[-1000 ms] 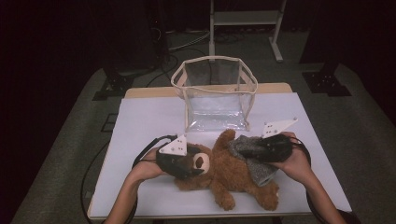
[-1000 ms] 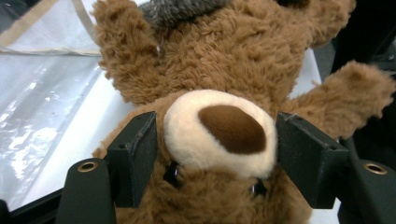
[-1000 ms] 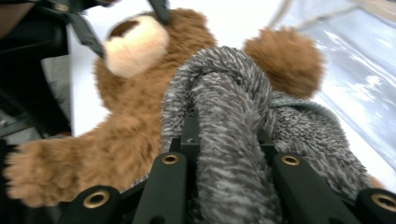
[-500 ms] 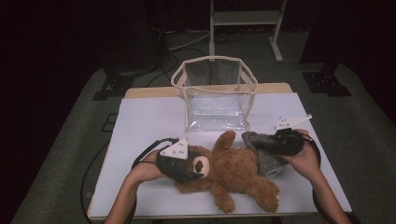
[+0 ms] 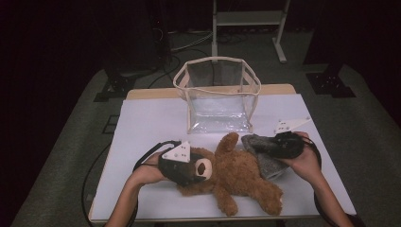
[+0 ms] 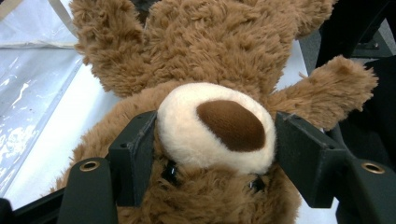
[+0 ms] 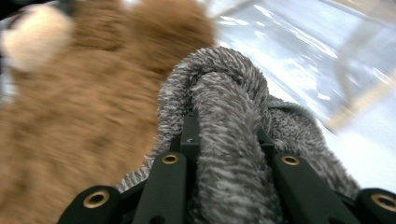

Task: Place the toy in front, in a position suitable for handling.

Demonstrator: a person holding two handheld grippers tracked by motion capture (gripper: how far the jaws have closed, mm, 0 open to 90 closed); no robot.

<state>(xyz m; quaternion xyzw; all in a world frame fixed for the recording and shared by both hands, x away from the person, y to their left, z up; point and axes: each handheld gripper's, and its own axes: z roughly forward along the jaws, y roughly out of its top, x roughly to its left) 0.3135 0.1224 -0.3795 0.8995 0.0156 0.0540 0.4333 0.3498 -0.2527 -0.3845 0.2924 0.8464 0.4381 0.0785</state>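
Drawn rightward off the teddy bear (image 5: 236, 172), right gripper (image 5: 265, 145) clamps grey cloth (image 5: 269, 163) just right of its torso; left gripper (image 5: 201, 171) clasps the bear's muzzle, body running left–right.

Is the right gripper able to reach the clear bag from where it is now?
Probably yes. The right gripper, shut on a grey cloth, sits near the clear bag, and bare table lies between them; the bear is off to its side.

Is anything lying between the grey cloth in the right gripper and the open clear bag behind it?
Nothing visible. The right gripper pinches the grey cloth on bare table just in front of the clear bag; the teddy bear lies off to its side.
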